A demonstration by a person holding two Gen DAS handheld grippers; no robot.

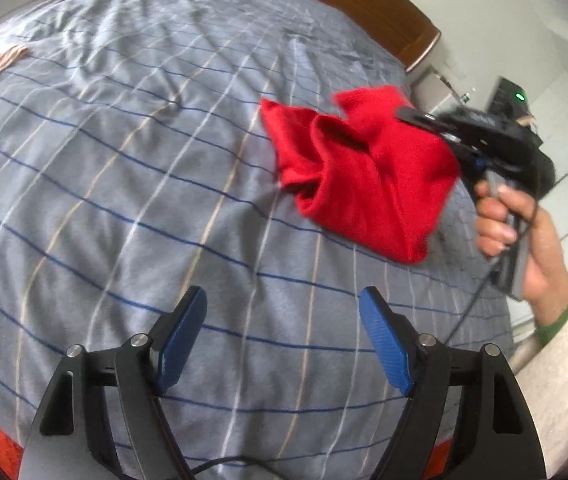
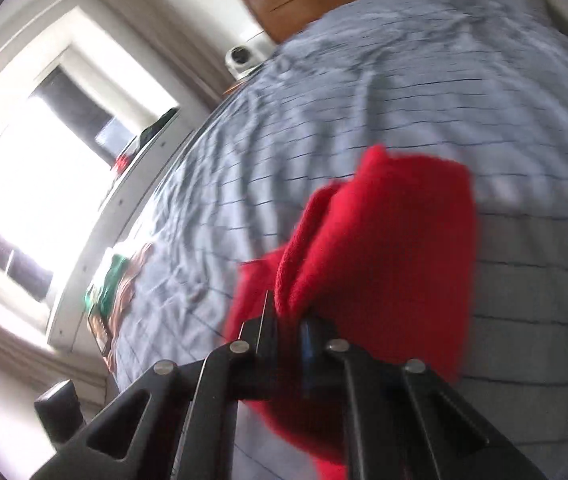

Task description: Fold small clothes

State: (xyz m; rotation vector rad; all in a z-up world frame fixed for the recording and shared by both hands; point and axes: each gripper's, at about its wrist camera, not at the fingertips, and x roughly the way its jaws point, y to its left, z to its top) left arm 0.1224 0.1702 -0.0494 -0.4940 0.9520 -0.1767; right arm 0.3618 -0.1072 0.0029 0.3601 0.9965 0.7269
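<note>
Over a bed covered in a grey checked blanket (image 1: 132, 168), the right gripper (image 2: 289, 322) pinches a small red garment (image 1: 363, 176) by one edge, its fingers pressed together on the fabric. The cloth hangs bunched and folded over itself, apparently lifted clear of the blanket, though blur makes that uncertain. A person's hand (image 1: 523, 232) grasps that gripper's handle. Nearer the camera, the left gripper (image 1: 284, 340) hovers above the blanket with its blue pads (image 1: 182, 344) spread wide apart, nothing between them.
</note>
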